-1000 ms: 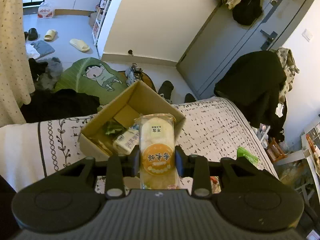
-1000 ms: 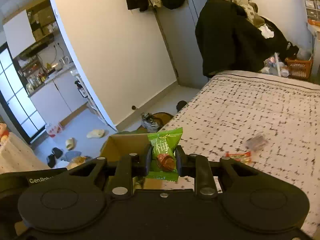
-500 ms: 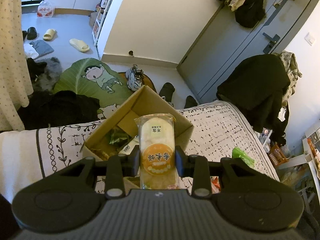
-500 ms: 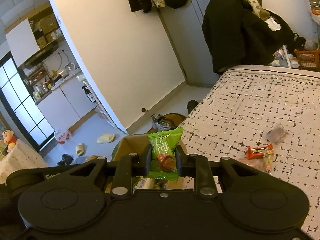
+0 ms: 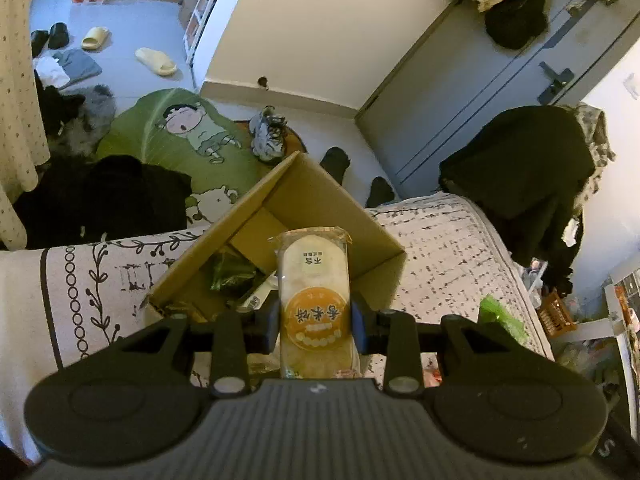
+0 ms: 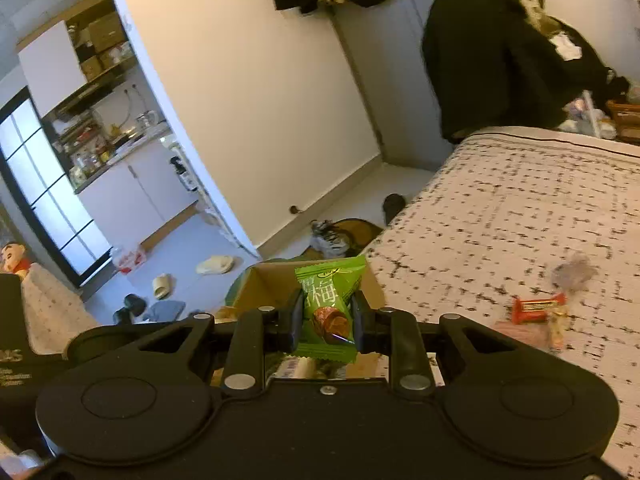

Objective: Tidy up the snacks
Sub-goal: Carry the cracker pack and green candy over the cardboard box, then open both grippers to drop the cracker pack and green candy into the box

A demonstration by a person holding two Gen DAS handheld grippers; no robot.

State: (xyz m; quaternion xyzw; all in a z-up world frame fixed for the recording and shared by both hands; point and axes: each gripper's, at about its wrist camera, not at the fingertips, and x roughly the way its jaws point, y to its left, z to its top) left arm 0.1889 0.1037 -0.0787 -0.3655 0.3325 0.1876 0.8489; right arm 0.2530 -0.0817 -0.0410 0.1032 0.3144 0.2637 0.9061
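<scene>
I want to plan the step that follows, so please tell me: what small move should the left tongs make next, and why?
Probably ease the left tongs a little forward and down over the open cardboard box, then release. They are shut on the rice cracker pack, which hangs above the box's near edge. Other snacks already lie inside, so the pack likely belongs there.

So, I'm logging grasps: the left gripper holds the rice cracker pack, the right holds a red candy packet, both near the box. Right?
Not quite. The right gripper holds a green candy packet, per the right wrist view; the rest stands.
</scene>
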